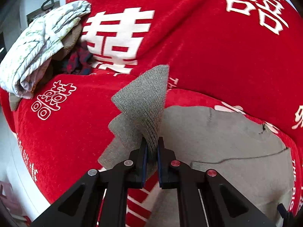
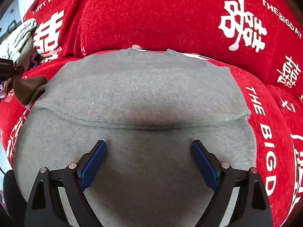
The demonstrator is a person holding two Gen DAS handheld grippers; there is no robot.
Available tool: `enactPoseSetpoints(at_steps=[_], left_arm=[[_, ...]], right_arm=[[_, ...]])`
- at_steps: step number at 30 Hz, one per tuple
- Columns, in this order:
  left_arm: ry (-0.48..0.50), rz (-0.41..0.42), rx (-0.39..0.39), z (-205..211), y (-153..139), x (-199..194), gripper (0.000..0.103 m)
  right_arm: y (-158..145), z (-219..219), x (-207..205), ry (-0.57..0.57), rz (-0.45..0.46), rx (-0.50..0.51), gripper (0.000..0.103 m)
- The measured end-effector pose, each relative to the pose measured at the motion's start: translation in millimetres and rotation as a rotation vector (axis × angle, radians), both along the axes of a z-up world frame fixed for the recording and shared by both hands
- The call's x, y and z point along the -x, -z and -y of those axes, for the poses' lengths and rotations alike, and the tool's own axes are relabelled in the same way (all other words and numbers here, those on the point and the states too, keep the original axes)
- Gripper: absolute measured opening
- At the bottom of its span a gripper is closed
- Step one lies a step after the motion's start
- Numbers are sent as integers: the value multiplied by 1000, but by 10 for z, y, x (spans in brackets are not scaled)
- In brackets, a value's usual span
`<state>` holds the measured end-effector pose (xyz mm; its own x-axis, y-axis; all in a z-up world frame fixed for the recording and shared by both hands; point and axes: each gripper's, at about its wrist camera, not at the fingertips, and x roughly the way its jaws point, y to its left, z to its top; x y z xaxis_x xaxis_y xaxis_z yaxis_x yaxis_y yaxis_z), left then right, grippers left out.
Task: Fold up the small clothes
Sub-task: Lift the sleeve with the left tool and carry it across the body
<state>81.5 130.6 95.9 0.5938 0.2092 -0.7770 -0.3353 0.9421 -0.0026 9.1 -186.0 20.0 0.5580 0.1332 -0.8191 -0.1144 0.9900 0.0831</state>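
Observation:
A grey knit sweater (image 2: 144, 87) lies spread on the red sofa seat, its neckline at the far edge. In the left wrist view my left gripper (image 1: 151, 141) is shut on the sweater's ribbed sleeve cuff (image 1: 145, 98) and holds it lifted above the seat, with the rest of the sweater (image 1: 217, 141) flat to the right. In the right wrist view my right gripper (image 2: 148, 145) is open, its blue pads (image 2: 94, 162) spread wide just over the sweater's lower body, holding nothing.
The red sofa cover (image 1: 217, 53) with white wedding lettering fills both views. A pile of other clothes (image 1: 39, 43), pale floral fabric on top, sits at the sofa's left end, also seen in the right wrist view (image 2: 19, 36). The white floor (image 1: 11, 151) lies left.

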Motion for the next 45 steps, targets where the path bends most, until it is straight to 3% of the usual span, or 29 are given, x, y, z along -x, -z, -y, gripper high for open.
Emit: enactPoseSetpoints(at_steps=[13,45], left_arm=[[75,-3,-17,690,-131,-74,10],[270,-10,-82,2255,-278,-221,10]], right_arm=[[-31,443,73,80,2,-67,92],[-176,1177,161,162,74,-108,92]])
